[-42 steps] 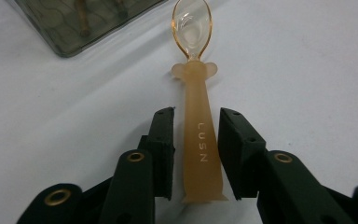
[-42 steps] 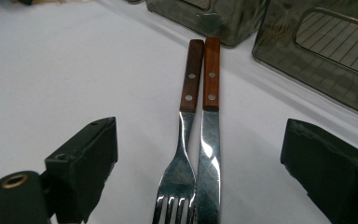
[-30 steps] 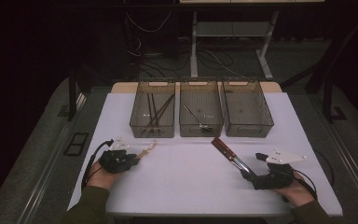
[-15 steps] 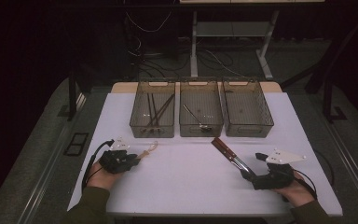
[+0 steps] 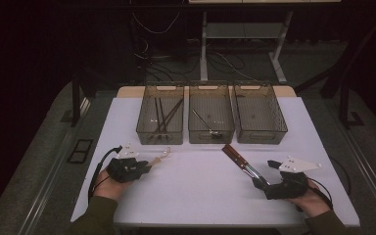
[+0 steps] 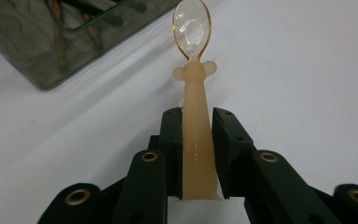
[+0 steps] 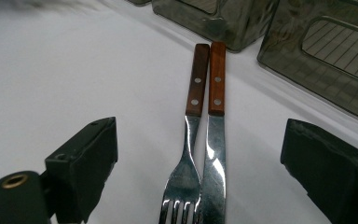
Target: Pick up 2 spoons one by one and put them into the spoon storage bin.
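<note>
A white table (image 5: 196, 196) carries three smoky clear bins in a row along its far edge: the left bin (image 5: 159, 134), the middle bin (image 5: 210, 134) and the right bin (image 5: 259, 133), standing just beside one another. Nearer the person, right of centre, a fork (image 7: 186, 154) and a knife (image 7: 214, 154) with brown wooden handles lie flat side by side and touching, handles pointing toward the bins. The rest of the white top around them is bare, and grey floor (image 5: 44, 161) lies either side of the table.
</note>
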